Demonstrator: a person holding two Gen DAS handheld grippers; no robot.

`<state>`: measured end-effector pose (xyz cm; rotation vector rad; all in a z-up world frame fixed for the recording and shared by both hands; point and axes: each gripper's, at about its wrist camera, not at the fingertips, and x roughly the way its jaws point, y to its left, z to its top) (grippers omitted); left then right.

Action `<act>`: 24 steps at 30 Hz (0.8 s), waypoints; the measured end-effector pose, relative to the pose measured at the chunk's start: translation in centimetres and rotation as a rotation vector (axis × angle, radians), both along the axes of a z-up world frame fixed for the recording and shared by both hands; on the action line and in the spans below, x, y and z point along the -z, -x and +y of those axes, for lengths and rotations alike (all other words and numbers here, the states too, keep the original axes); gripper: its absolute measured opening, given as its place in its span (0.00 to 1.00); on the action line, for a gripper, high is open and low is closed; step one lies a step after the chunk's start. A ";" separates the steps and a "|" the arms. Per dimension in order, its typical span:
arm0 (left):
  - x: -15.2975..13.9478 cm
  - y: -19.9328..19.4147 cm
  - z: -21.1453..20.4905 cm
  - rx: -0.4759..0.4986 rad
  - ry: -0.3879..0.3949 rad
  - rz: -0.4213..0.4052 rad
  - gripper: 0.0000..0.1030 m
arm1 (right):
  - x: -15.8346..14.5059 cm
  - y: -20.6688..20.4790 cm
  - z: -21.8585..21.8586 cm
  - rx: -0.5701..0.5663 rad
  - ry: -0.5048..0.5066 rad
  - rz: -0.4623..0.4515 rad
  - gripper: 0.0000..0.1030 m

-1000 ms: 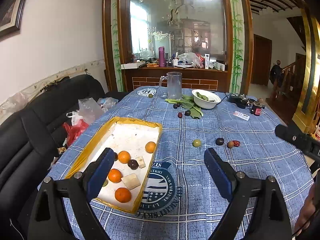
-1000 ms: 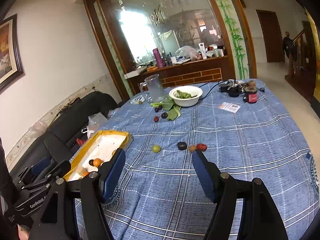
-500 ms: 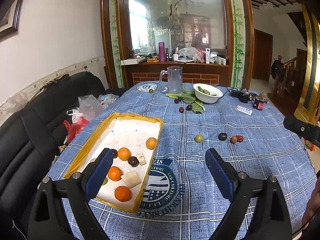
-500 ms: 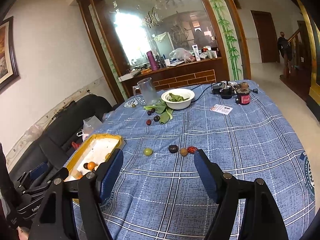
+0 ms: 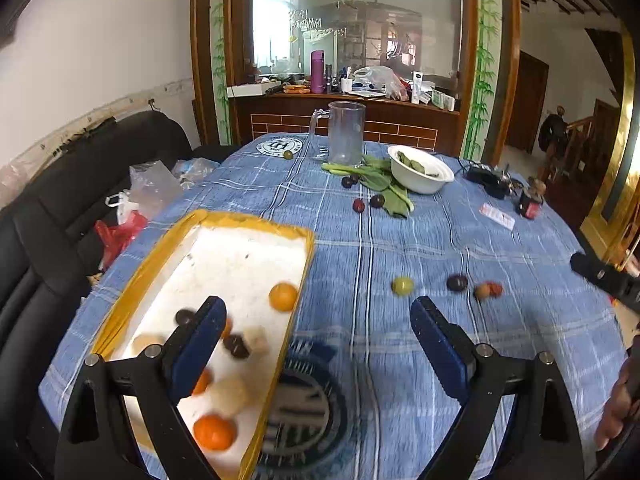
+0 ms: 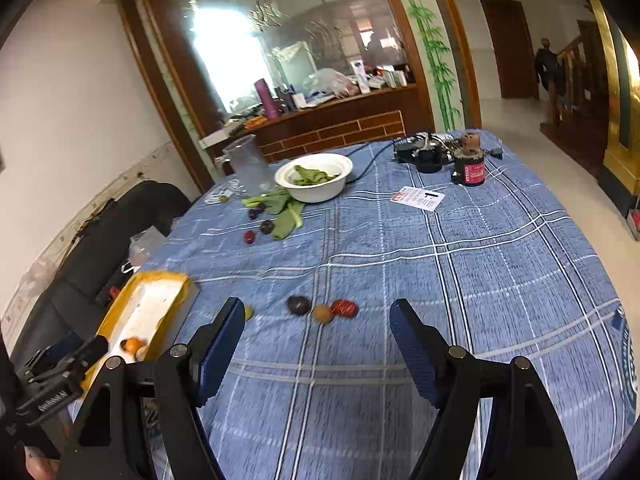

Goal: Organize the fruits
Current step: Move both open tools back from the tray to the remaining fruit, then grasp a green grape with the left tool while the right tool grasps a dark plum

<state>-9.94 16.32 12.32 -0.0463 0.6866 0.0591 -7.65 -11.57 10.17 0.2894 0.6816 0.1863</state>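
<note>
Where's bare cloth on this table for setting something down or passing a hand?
Free: the wide stretch between the fruit row and the card, and the whole right side of the cloth. The tray's far half is bare too. Crowded: around the bowl, greens and mug; the far corner by the jar.

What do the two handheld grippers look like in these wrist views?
Both match: the left gripper and right gripper each have black plastic arms with silver round bolts and blue textured pads on the fingers. White lettering marks the left gripper's black body in the right wrist view.
</note>
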 end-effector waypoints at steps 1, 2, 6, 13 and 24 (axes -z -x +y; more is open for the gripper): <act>0.1 -1.1 0.0 0.008 0.024 0.013 0.90 | 0.4 -1.2 0.1 -0.003 -0.003 0.018 0.77; 0.3 -2.0 -0.1 0.014 0.043 0.024 0.90 | 0.8 -2.5 0.2 -0.007 -0.011 0.039 0.77; 1.8 -6.1 -1.2 0.050 0.114 0.089 0.90 | 3.2 -6.6 0.5 -0.035 -0.055 0.121 0.77; 5.5 -11.3 -4.3 0.115 0.142 0.183 0.90 | 7.0 -9.9 2.0 -0.121 -0.063 0.189 0.71; 8.6 -13.8 -1.8 0.151 0.362 0.163 0.59 | 9.0 -12.2 6.9 -0.246 0.150 0.203 0.57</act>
